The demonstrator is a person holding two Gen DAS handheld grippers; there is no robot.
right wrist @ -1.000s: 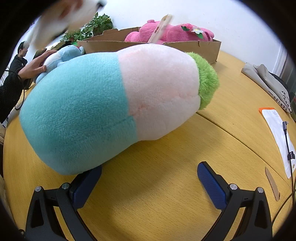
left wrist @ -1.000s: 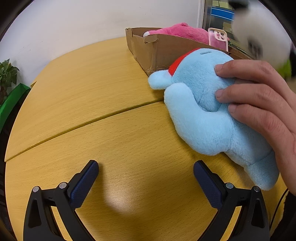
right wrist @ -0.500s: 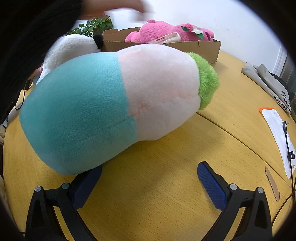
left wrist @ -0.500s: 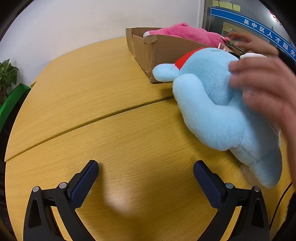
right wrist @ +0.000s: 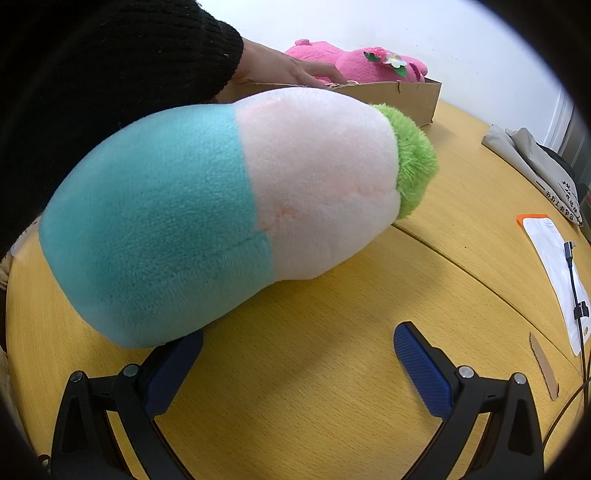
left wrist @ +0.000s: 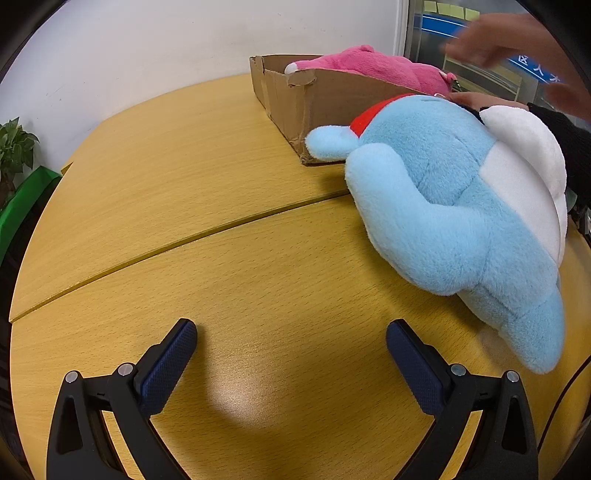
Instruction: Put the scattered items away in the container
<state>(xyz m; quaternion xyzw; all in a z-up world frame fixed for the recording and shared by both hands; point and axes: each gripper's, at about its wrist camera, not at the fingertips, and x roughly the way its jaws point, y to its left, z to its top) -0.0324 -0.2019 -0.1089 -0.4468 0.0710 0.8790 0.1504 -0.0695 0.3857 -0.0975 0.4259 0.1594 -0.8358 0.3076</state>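
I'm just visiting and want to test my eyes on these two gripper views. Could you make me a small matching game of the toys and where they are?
Things:
1. pink plush
2. light blue plush
3. teal and pink plush
4. white pouch

Places:
A. against the right gripper's left finger
B. inside the cardboard box
C. flat, at the table's right edge
D. on the table beside the box corner

Pairs: 1-B, 2-D, 3-A, 4-C

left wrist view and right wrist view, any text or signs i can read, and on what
"区人": white characters on the blue sign behind the glass, cut off by a blurred hand.
Black print on the grey cloth bag: too distorted to read.
Yellow sticky notes on the glass: too small to read.
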